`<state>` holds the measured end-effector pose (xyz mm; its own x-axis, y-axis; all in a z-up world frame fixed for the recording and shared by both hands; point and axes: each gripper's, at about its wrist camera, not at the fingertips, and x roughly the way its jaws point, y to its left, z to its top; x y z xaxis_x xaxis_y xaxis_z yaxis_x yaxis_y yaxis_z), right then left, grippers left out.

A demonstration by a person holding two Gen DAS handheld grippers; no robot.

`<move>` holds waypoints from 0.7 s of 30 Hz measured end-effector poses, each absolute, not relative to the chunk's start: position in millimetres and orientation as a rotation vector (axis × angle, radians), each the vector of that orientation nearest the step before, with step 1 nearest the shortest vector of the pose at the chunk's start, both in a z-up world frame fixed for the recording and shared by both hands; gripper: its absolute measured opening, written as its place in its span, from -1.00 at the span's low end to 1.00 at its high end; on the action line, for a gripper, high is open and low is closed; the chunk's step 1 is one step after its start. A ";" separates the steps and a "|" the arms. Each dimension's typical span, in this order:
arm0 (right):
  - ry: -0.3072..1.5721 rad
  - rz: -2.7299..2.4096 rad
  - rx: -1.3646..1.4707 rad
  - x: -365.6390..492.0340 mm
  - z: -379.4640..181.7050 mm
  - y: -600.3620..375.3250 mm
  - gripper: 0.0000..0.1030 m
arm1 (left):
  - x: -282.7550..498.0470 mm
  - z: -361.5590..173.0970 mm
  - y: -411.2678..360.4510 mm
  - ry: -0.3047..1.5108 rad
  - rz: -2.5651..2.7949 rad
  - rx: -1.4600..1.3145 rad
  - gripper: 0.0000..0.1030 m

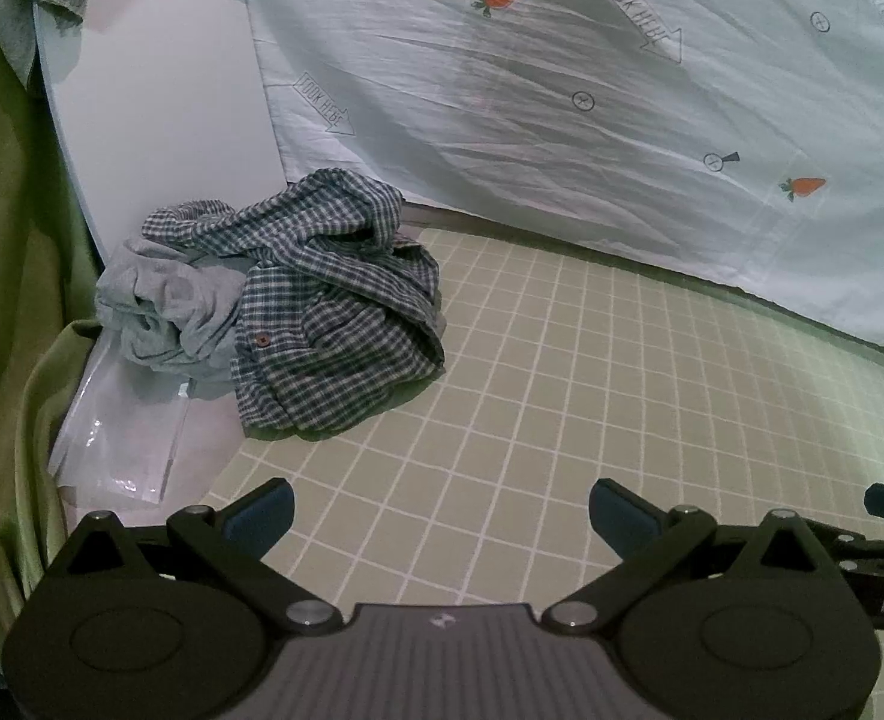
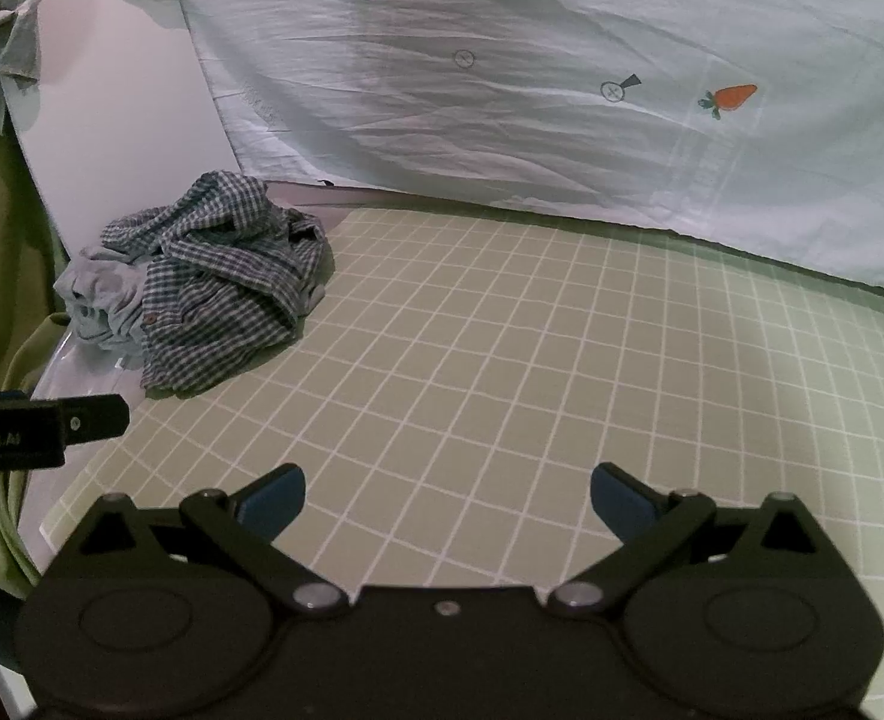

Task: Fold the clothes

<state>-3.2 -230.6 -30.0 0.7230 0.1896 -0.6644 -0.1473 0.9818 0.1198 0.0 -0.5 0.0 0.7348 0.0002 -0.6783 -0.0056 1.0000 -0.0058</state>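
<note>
Left wrist view
Gripper pose: the left gripper fills the bottom of the frame and points downward at a slant over the green grid mat.
Gripper state: the jaws stand fully apart, the blue pads are wide from each other, and nothing is between them, only bare mat.
Place of the clothes: the checked shirt lies in the middle left of the frame, well apart from the gripper, above and to the left of the left finger.
Look of the clothes: the shirt is crumpled in a heap, dark and white small checks, one brown button shows. A grey garment is bunched against its left side, touching it.
Around: a clear plastic sheet lies below the grey garment; a pale cloth with carrots hangs across the top.

Right wrist view
Gripper pose: the right gripper is at the bottom of the frame, tilted down toward the mat.
Gripper state: also fully open, empty.
Place of the clothes: the same shirt is in the middle left, far from the fingers, at the left edge of the mat.
Look of the clothes: a wrinkled heap, with the grey garment to its left.
Other gripper: a black part of the left gripper enters at the left edge.
</note>
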 end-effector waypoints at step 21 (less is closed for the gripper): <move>0.744 0.184 0.058 1.2 -32.8 -231.9 0.99 | 5.8 -2.0 2.2 0.748 0.001 -0.007 1.00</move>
